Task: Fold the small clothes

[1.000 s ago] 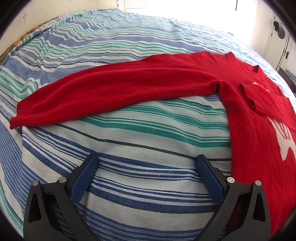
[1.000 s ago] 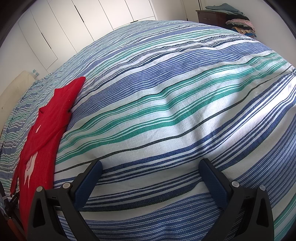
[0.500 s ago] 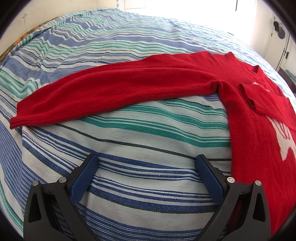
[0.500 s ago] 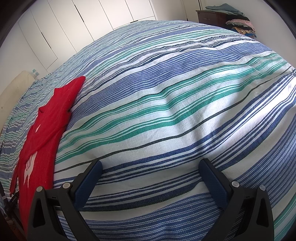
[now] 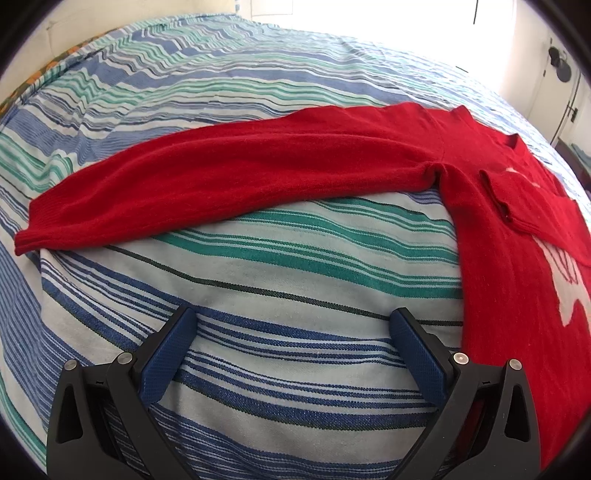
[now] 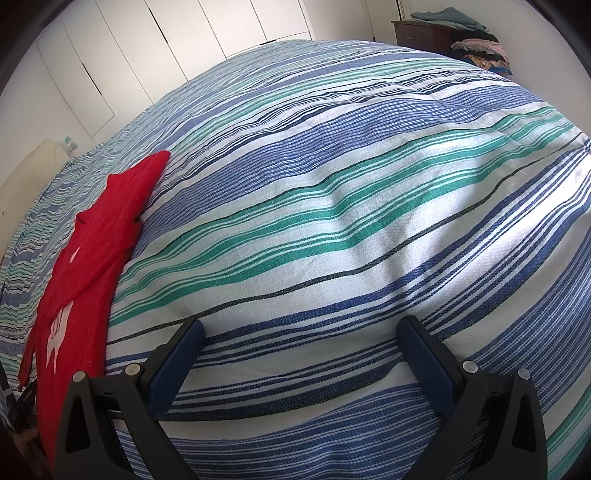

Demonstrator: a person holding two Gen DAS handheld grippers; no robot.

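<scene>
Red knit long-sleeved sweater [image 5: 498, 240] with a white chest motif lies flat on the blue-green-white striped woven bedspread [image 5: 295, 266]. In the left wrist view the body is at 3 o'clock, one sleeve stretched toward 9. Left gripper [image 5: 293, 325]: jaws wide apart, empty, over bare bedspread, right finger just beside the sweater hem. Right gripper [image 6: 301, 332]: jaws apart, empty, sweater at its 9 o'clock. Pile of folded clothes [image 6: 476, 48] on a dark wooden dresser [image 6: 424, 33] at 1 o'clock.

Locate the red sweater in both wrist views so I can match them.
Left wrist: red sweater fills the right side, one sleeve stretched left.
Right wrist: red sweater along the left edge.
Shared landmark: its white chest motif.
</scene>
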